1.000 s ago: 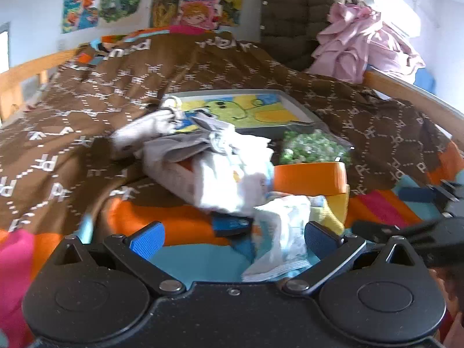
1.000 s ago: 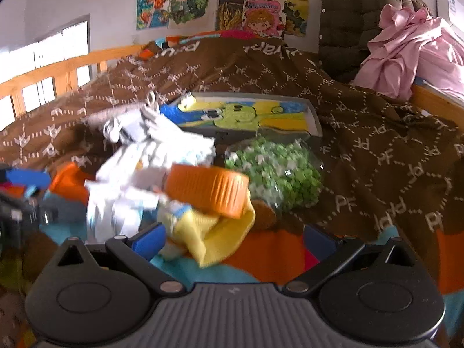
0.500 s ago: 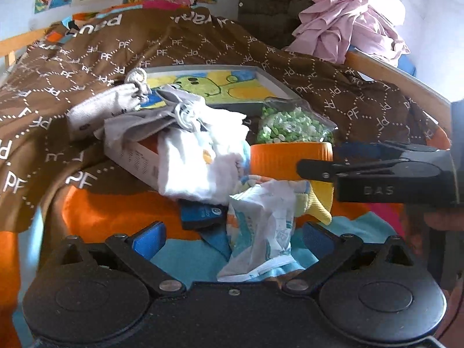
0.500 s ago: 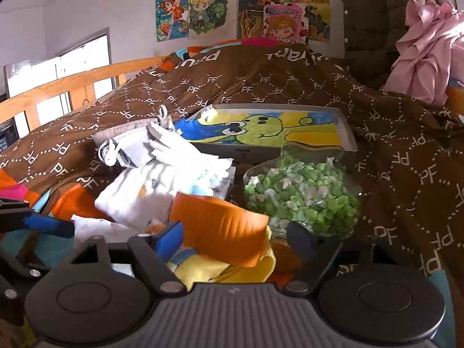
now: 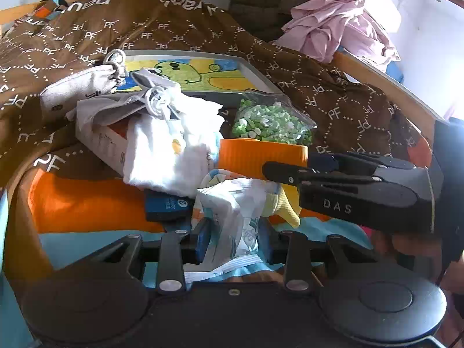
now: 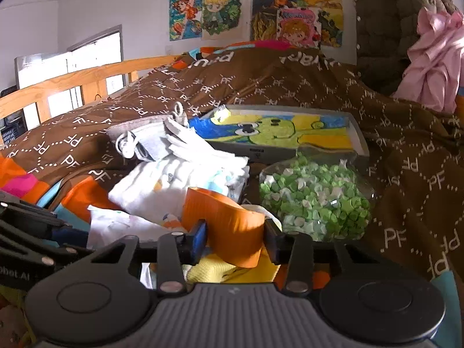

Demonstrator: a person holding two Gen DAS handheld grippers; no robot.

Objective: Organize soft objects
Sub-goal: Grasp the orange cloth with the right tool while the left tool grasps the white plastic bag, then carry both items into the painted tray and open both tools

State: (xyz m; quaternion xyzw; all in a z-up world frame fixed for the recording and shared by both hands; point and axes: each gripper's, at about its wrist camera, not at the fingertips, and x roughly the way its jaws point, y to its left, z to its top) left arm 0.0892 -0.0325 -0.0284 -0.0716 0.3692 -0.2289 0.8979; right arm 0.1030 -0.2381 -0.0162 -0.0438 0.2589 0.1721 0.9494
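A heap of soft things lies on a bed. My left gripper (image 5: 233,239) has its jaws closing, and both pads touch a white printed soft packet (image 5: 232,203) at the heap's near edge. My right gripper (image 6: 235,237) also has its jaws closing, and its pads press the orange ribbed cuff (image 6: 226,220) of a yellow knitted piece (image 6: 214,272). In the left wrist view the right gripper (image 5: 290,169) reaches in from the right onto that cuff (image 5: 255,156). Folded white cloths (image 5: 171,150) and a grey drawstring pouch (image 5: 75,90) lie behind.
A clear bag of green paper stars (image 6: 316,200) sits right of the cuff. A framed cartoon picture (image 6: 278,130) lies farther back on the brown blanket (image 6: 406,150). Pink clothes (image 5: 339,29) are piled at the far right. A wooden bed rail (image 6: 72,81) runs along the left.
Both grippers came closer to the heap and their jaws narrowed from wide open: the left onto the white packet, the right onto the orange cuff.
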